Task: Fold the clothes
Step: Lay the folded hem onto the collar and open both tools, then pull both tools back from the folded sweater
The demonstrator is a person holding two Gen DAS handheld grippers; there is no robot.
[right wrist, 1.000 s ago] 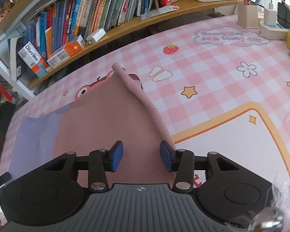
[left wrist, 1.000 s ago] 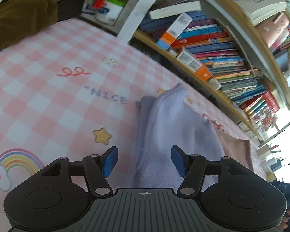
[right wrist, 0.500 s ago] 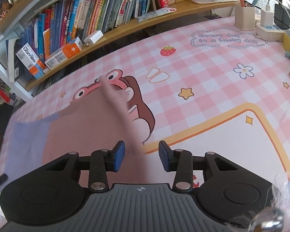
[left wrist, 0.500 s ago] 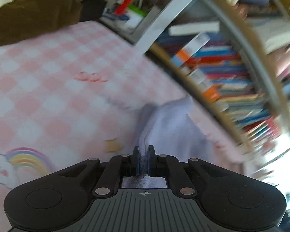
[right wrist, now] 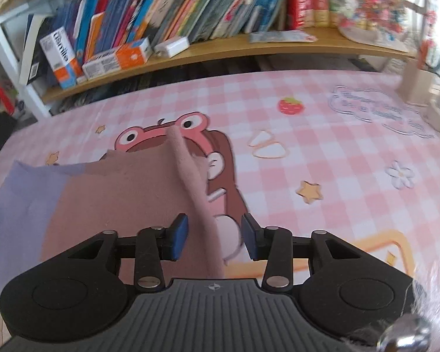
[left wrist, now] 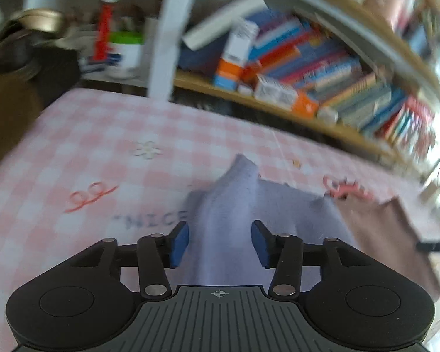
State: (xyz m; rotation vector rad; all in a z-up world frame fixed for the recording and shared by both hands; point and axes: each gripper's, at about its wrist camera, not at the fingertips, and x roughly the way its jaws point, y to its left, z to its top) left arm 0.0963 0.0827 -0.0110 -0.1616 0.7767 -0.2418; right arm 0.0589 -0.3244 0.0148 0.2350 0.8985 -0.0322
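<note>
Two grippers hover over a pink checked tablecloth (right wrist: 322, 152): nearest, the left gripper (left wrist: 220, 242) has jaws just reopened and spread, a raised fold of the lavender end of the cloth (left wrist: 228, 205) between the pads but not pinched, while the right gripper (right wrist: 214, 236), jaws easing inward yet apart, straddles the ridged edge of the pinkish-brown half (right wrist: 190, 182). Unheld, either fold may slump and undo the crease. Farther off, bookshelves (right wrist: 190, 14) line the table's far edge.
</note>
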